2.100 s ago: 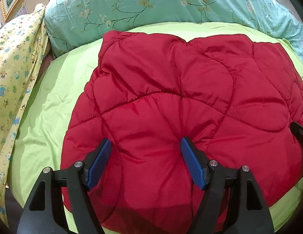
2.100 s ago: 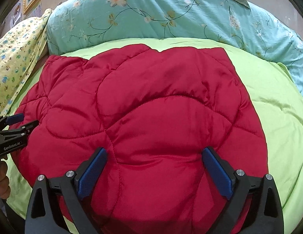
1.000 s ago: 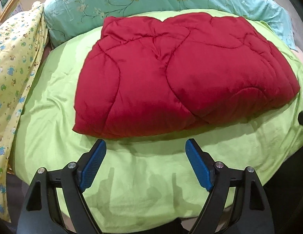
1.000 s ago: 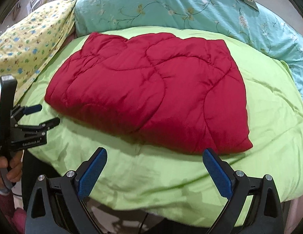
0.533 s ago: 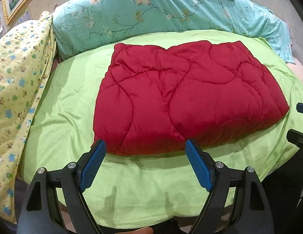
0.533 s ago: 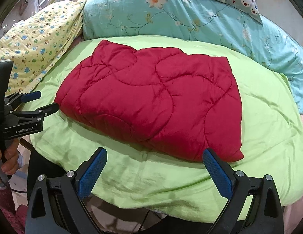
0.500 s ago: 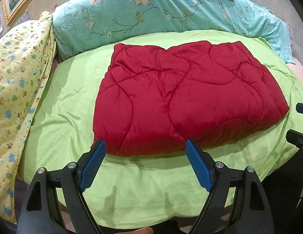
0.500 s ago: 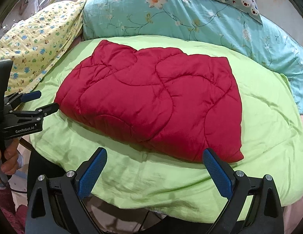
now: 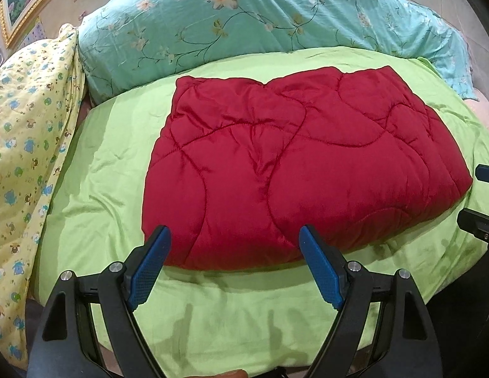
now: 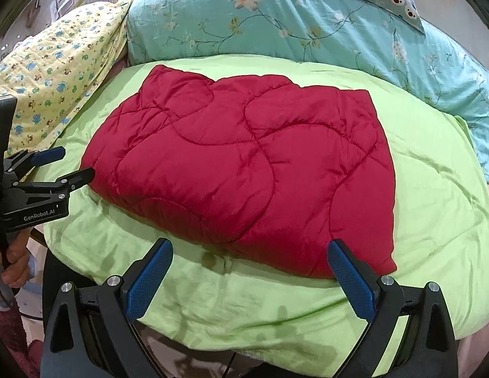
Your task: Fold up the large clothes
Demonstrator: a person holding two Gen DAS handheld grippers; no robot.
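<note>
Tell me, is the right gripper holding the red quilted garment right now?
No, the right gripper is open and empty, its blue fingers spread apart over the green bedcover, short of the folded red quilted garment.

- We see a plain deep-red quilted padded garment (image 9: 301, 163) with curving stitch lines.
- Under it we see a plain lime-green bedsheet (image 9: 112, 145).
- We see a turquoise floral pillow (image 10: 276, 22), a yellow animal-print blanket (image 9: 27, 126), and blue gripper pads (image 10: 150, 278).
</note>
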